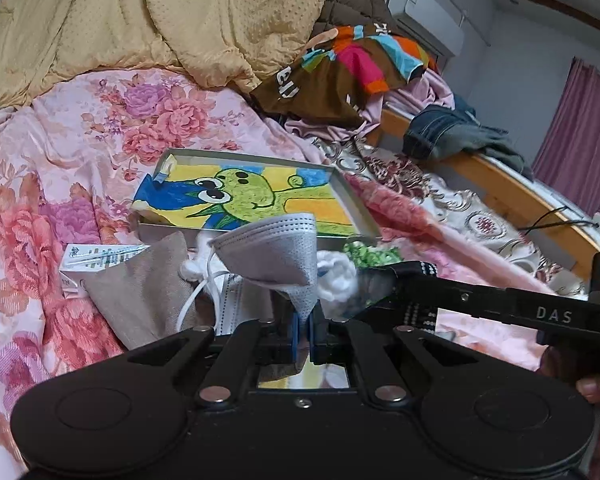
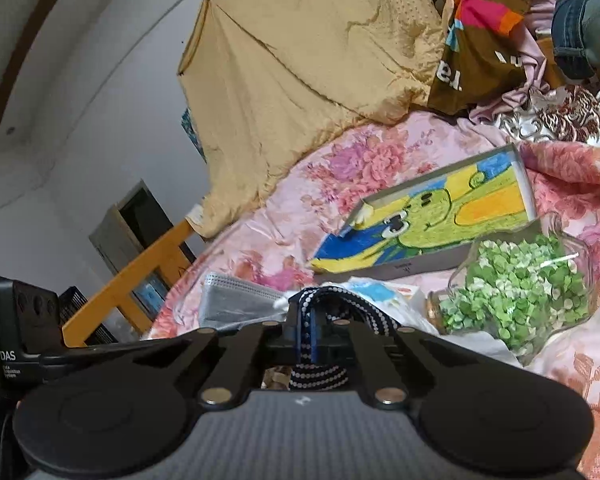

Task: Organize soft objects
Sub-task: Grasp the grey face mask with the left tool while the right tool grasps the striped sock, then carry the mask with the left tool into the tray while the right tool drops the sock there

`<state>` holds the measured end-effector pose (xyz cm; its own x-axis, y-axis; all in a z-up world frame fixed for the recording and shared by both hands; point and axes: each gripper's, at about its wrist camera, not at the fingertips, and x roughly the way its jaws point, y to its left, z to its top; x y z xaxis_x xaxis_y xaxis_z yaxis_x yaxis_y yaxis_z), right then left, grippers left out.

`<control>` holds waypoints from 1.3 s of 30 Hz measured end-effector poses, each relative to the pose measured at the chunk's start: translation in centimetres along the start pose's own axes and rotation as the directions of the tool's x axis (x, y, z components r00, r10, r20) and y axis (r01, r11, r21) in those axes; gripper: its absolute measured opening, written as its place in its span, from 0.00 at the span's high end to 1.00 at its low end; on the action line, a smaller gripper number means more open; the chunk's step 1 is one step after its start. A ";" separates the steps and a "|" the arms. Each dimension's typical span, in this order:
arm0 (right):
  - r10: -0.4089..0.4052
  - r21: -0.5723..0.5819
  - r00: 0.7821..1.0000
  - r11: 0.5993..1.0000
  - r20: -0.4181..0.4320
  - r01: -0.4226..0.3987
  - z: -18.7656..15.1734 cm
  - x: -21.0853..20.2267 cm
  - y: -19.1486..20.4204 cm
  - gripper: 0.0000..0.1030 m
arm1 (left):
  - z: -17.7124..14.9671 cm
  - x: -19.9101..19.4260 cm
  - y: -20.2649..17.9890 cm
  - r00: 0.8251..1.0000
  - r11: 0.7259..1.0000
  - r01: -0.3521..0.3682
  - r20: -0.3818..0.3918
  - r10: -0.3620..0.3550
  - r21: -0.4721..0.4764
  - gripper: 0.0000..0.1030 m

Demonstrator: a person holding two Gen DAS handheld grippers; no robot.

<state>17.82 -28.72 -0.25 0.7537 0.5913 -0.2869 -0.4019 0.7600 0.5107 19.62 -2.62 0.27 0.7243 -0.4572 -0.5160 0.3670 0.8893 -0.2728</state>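
Grey face mask (image 1: 268, 250), folded, pinched at its lower corner by the left gripper (image 1: 305, 322); fingers (image 1: 294, 326) pressed together on the fabric. Mask stands lifted above the bed, white ear loop (image 1: 198, 292) dangling. Behind it: shallow tray (image 1: 352, 196) holding a green cartoon drawing (image 1: 240, 196), resting on the floral bedspread (image 1: 60, 160). Brown cloth (image 1: 140, 292) and a small white packet (image 1: 96, 260) lie left of the mask; a second flat mask (image 1: 230, 300) sits under it. White fluffy item (image 1: 336, 276) just right of the mask. Right gripper's arm (image 1: 500, 308) crosses in from the right edge.

Right wrist view: right gripper (image 2: 311, 336) clamped on a dark blue strap with white dots (image 2: 316, 320); fingers closed on the strap, which loops up over them and back down. Grey mask (image 2: 236, 300) visible at left beyond the fingers. Clear dish of green paper bits (image 2: 516, 284) near the right, touching the tray's (image 2: 420, 266) front wall. Yellow quilt (image 2: 300, 60) hangs behind.
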 end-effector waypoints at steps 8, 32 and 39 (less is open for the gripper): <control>0.041 -0.022 0.995 0.999 0.088 -0.039 0.1 -1.1 0.9 0.96 | 1.3 -1.6 -1.4 0.999 1.000 0.021 0.036 -0.022 0.020 0.96; -0.093 0.009 0.956 0.995 0.277 0.095 7.4 4.4 -1.4 0.96 | 9.1 3.1 -1.2 0.992 0.993 0.009 0.125 -0.023 0.114 0.96; -0.163 0.103 0.946 0.985 0.280 0.139 10.6 10.0 -5.5 0.96 | 11.1 9.5 0.9 0.996 0.997 -0.025 0.083 0.019 0.080 0.96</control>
<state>33.03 -29.85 2.67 0.9239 0.3605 -0.1279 -0.2378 0.8031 0.5463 33.27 -6.08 4.15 0.7771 -0.4382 -0.4519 0.3937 0.8985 -0.1941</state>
